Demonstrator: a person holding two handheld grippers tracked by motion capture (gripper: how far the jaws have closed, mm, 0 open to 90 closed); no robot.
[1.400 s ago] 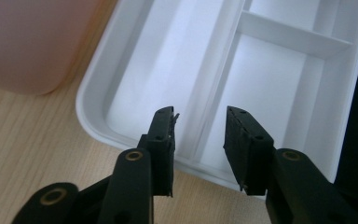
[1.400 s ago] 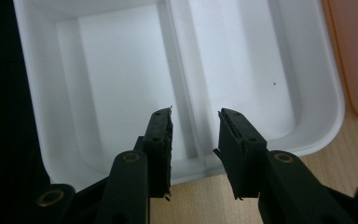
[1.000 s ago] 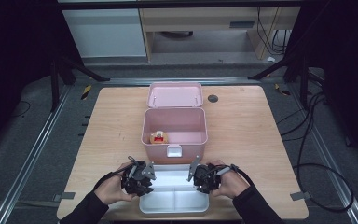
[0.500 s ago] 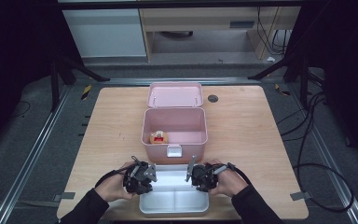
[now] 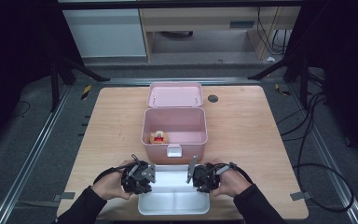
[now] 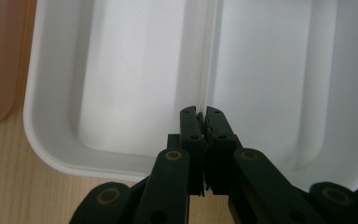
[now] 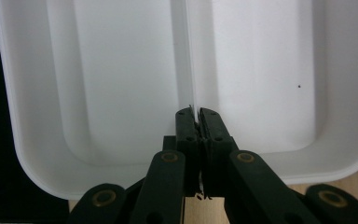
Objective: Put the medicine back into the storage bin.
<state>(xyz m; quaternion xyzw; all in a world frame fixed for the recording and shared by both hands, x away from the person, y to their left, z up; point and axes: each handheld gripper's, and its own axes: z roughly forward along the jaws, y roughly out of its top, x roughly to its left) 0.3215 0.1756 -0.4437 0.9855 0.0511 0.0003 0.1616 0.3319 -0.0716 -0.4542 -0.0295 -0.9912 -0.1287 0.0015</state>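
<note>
Both claws have just been closing, each now pinched on the white tray's centre divider.
Left claw (image 6: 201, 111) and right claw (image 7: 196, 112) grip the white tray (image 5: 174, 201) from opposite ends, on the bench (image 5: 261, 140) just short of the open pink box (image 5: 175, 128). Judging by this, grasping is done; lifting the tray remains.

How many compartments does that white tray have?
2. The white tray is split by a middle divider: one compartment on the left gripper's end, the other on the right gripper's end.
</note>
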